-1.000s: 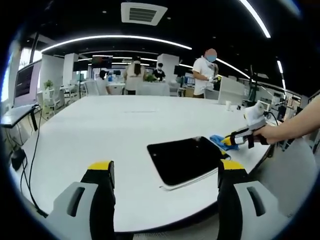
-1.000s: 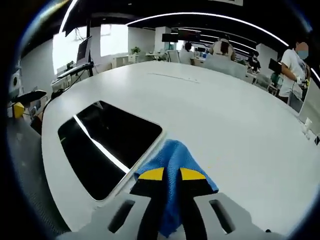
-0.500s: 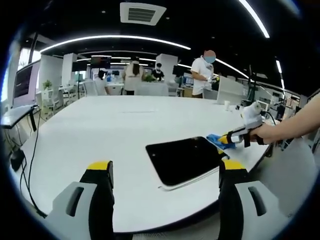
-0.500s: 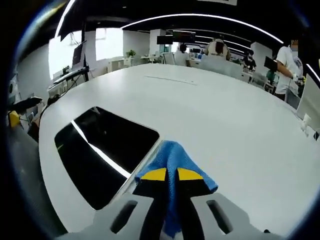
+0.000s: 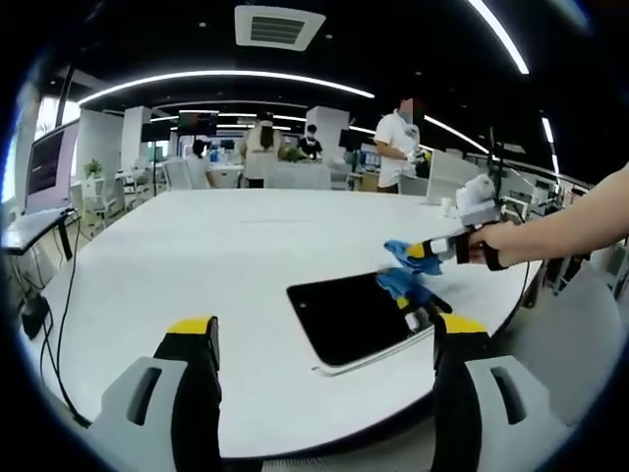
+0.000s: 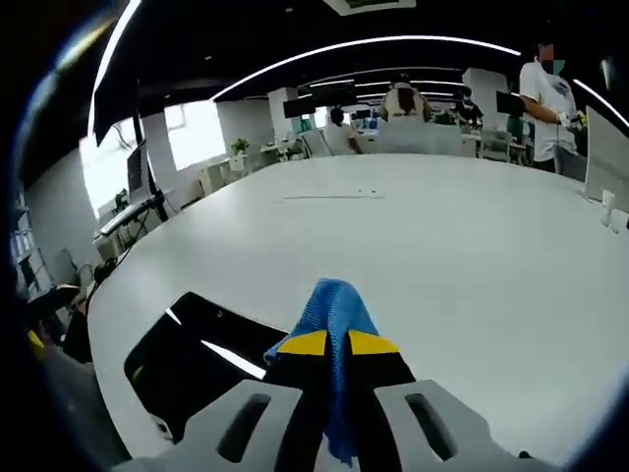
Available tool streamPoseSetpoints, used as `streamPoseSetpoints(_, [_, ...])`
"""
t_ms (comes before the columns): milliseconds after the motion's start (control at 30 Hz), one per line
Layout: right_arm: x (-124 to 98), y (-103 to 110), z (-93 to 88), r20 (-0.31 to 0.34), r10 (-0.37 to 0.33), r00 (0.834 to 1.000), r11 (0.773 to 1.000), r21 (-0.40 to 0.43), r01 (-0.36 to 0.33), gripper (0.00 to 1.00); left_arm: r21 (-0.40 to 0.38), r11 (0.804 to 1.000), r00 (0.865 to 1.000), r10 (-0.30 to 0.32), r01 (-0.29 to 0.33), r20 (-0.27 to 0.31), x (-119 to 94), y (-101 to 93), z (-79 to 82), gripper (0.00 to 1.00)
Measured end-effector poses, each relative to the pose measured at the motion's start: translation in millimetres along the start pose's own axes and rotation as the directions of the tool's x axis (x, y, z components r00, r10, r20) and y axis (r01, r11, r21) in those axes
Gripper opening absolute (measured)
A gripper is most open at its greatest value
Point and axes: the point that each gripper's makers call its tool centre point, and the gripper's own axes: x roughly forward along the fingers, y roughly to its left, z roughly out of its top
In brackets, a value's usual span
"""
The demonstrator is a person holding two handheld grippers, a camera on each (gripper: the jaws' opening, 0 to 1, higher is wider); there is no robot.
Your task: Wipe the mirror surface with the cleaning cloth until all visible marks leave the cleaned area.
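Gripping blue cloth (image 6: 332,307) (above mirror (image 5: 359,315)), right gripper (image 6: 329,343)

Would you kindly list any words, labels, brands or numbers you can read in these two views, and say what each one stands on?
No text can be read in either view.
Blue cleaning cloth in the right gripper: no label visible.
Dark rectangular mirror on the white table: bare, reflections only.
Wall screens far behind: too small and blurred to read.
Left gripper: yellow tips, no markings.
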Motion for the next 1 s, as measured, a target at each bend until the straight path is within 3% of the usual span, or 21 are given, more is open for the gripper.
streamPoseSetpoints(133, [15.3, 3.3, -12.2, -0.046, -0.007, 0.999, 1.000, -0.009, 0.006, 0.00, 0.001, 1.000, 1.000, 0.000, 0.000, -0.002, -0.1, -0.1, -0.2, 0.89])
streamPoseSetpoints(233, [21.5, -2.3, -15.3, -0.050, -0.029, 0.998, 0.996, 0.088, 0.033, 0.00, 0.000, 1.000, 1.000, -0.002, 0.002, -0.002, -0.3, -0.4, -0.3, 0.89])
streamPoseSetpoints(300, [22.2, -4.3, -14.3, -0.044, -0.037, 0.998, 0.993, 0.107, 0.041, 0.00, -0.001, 1.000, 1.000, -0.005, 0.005, 0.000, -0.5, -0.8, -0.1, 0.88])
streamPoseSetpoints(567, [18.5, 3.0, -14.4, -0.067, -0.073, 0.995, 0.997, 0.010, 0.074, 0.00, 0.003, 1.000, 1.000, -0.013, 0.013, 0.009, -0.3, -1.2, 1.6, 0.89])
streamPoseSetpoints(700, [18.6, 3.5, -13.2, -0.078, -0.100, 0.992, 0.984, -0.155, 0.088, 0.00, 0.007, 1.000, 1.000, -0.008, 0.008, 0.018, -0.3, -0.2, 3.0, 0.91])
streamPoseSetpoints(1000, [23.5, 6.7, -14.6, -0.082, -0.126, 0.989, 0.980, -0.167, 0.111, 0.00, 0.007, 1.000, 1.000, -0.011, 0.011, 0.018, 0.5, -0.4, 3.0, 0.91])
